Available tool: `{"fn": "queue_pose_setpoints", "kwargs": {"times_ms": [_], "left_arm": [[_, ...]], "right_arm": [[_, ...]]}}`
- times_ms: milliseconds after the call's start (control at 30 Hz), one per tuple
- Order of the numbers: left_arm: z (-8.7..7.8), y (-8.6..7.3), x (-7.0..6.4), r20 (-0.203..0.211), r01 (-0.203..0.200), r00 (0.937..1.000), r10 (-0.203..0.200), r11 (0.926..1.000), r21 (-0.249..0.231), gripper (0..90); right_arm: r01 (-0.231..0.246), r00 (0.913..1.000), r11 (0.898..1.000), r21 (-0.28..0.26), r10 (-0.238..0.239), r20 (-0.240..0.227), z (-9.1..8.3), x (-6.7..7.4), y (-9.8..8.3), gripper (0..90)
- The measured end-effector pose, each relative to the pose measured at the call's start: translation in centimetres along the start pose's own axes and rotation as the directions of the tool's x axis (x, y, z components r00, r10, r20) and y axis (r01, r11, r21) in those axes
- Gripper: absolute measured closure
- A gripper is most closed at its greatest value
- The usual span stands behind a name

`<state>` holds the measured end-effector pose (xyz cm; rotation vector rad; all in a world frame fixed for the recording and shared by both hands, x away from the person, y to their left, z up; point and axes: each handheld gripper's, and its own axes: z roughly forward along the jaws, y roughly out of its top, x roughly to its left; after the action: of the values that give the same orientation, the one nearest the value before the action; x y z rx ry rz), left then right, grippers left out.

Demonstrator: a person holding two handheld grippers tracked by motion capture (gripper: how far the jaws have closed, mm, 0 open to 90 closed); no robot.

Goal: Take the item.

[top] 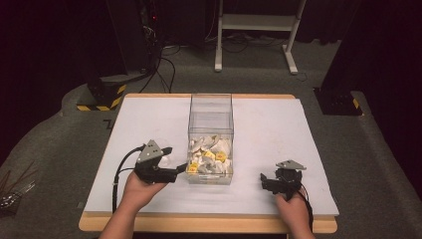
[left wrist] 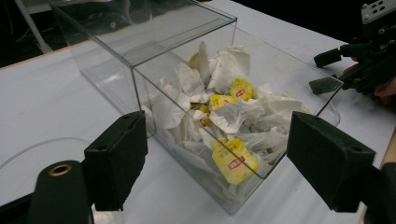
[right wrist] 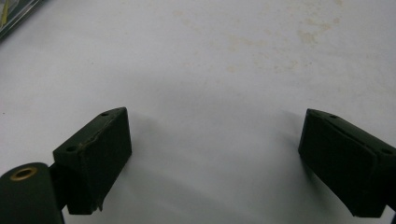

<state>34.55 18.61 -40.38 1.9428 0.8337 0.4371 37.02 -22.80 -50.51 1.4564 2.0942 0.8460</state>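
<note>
Jaws spread on both: left gripper (top: 175, 160) beside the clear box (top: 210, 130), right gripper (top: 264, 180) apart.

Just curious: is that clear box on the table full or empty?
Partly full: the clear box holds a heap of tea bags in its lower part.

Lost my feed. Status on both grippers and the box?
Left gripper open, empty, beside the clear box. Right gripper open, empty, over bare tabletop. Tea bags inside box, untouched. Nothing in the way.
</note>
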Motion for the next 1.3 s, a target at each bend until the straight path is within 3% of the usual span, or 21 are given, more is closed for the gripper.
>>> {"fn": "queue_pose_setpoints", "kwargs": {"times_ms": [467, 1033, 1133, 1167, 1300], "left_arm": [[3.7, 1.2, -1.1, 0.058, -0.042, 0.9976, 0.038, 0.9967, 0.070, 22.7], [6.7, 2.5, -0.7, 0.096, -0.084, 0.9930, 0.068, 0.9816, 0.172, 30.6], [7.4, 2.7, -0.7, 0.102, -0.096, 0.9920, 0.075, 0.9716, 0.217, 35.0], [7.4, 2.7, -0.7, 0.102, -0.096, 0.9920, 0.075, 0.9716, 0.217, 36.6], [8.2, 3.1, -0.9, 0.099, -0.127, 0.9896, 0.104, 0.9542, 0.271, 42.7]], "right_arm": [[0.000, 1.0000, 1.000, -0.002, 0.000, 0.000, 0.0, 0.0, 0.0, 9.4], [0.002, 1.0000, 1.000, -0.003, -0.002, 0.000, 0.0, 0.0, 0.0, 9.4], [0.002, 1.0000, 1.000, -0.003, -0.002, 0.001, 0.0, 0.0, 0.0, 9.5], [0.002, 1.0000, 1.000, -0.003, -0.002, 0.001, 0.0, 0.0, 0.0, 9.5], [0.002, 1.0000, 1.000, -0.003, -0.002, 0.000, 0.0, 0.0, 0.0, 9.5]]}}
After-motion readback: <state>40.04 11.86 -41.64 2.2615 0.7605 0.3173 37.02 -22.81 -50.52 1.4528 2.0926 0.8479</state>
